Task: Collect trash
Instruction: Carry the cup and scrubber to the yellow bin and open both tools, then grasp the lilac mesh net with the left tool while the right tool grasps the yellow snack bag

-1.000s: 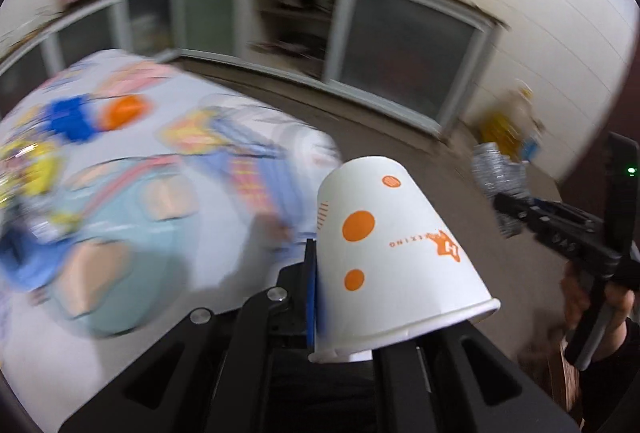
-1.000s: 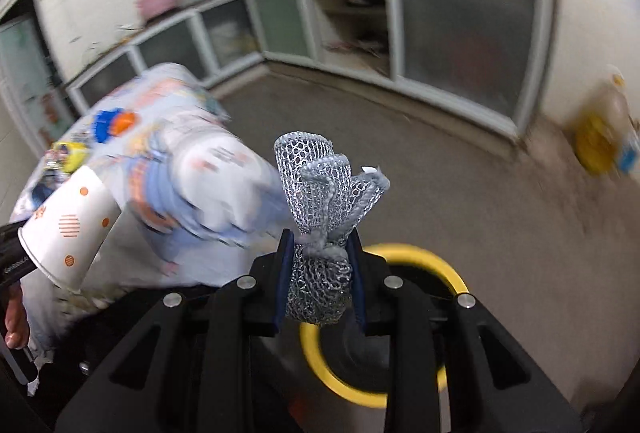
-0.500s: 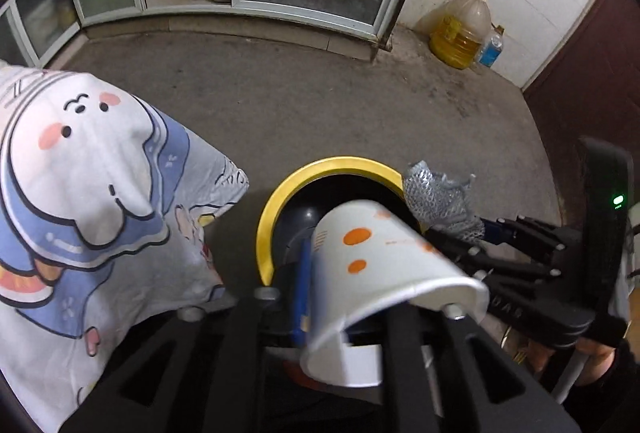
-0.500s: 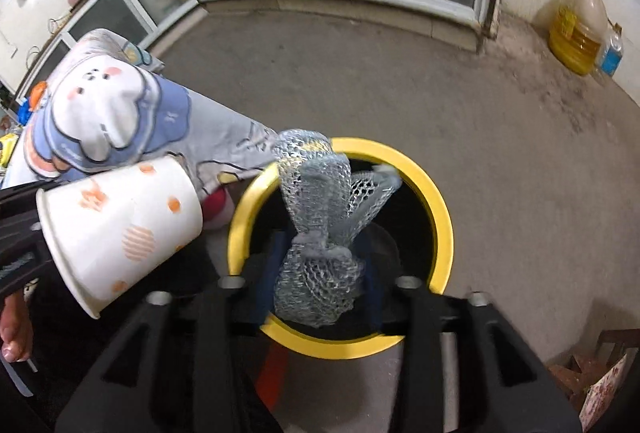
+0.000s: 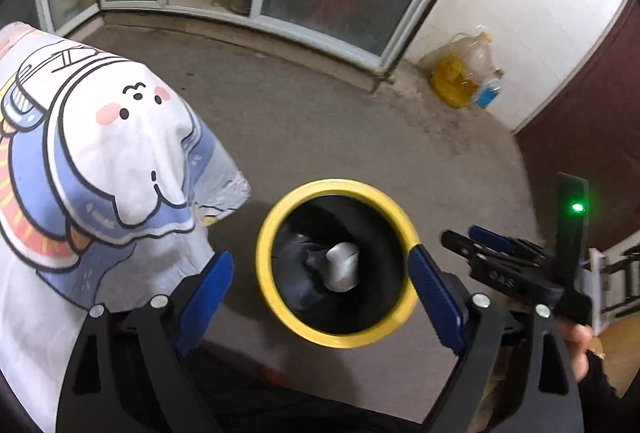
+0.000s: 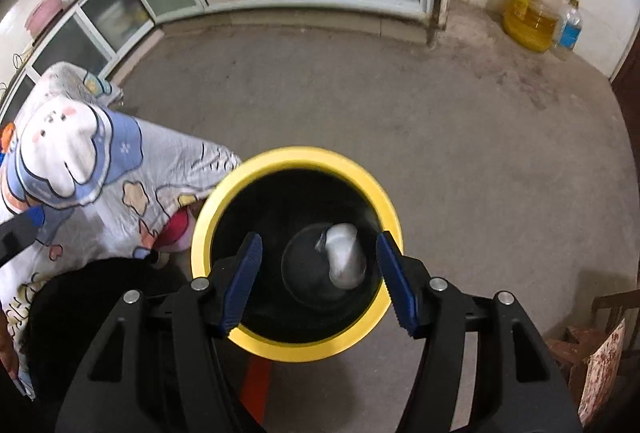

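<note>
Both hand-held grippers, left [image 5: 320, 281] and right [image 6: 318, 279], hang spread and empty above the yellow-rimmed bin [image 6: 224, 193]; beneath them lies pale trash [image 6: 344, 259], apparently light, crushable, best pinched at an edge.

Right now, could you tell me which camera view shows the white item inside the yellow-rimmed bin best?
The right wrist view: it looks almost straight down into the bin, so the white item lies unobstructed at the bottom. The left wrist view shows the same item smaller and blurred, seen at a slant.
</note>
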A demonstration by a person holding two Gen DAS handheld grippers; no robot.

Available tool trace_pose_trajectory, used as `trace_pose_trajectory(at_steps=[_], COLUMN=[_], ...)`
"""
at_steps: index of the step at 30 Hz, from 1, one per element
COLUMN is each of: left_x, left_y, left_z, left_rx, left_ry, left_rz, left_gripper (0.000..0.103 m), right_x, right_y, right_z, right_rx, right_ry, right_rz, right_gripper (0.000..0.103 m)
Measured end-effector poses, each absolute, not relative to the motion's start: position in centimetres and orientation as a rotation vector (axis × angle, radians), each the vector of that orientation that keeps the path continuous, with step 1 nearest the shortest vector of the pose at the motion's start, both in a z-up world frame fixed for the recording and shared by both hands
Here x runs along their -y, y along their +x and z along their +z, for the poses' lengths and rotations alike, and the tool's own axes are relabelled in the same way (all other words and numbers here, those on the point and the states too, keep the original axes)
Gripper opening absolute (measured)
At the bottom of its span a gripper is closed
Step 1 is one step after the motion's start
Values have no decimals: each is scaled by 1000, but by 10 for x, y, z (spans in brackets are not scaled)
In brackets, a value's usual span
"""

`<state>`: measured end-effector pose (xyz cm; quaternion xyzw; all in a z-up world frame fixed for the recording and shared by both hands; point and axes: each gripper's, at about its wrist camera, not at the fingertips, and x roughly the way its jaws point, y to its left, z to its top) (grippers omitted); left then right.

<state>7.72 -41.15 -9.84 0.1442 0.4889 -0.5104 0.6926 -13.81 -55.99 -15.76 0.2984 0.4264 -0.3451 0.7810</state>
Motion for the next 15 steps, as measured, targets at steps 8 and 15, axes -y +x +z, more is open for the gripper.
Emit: trace_pose_trajectory(at_steps=[8,15], left_x=[328,198], left_y=[91,116], left_z=[-29,13], left_rx=[-884,-665], left_ry=[92,-80], left_rz=[-1242,-985], left_gripper=[95,95], right_x=[535,474], right_y=[-128,-76], right_z=[-93,-34], right_rx=[-627,-440], right_ry=[566,417], right_rz=[-622,-409], right_gripper=[95,95])
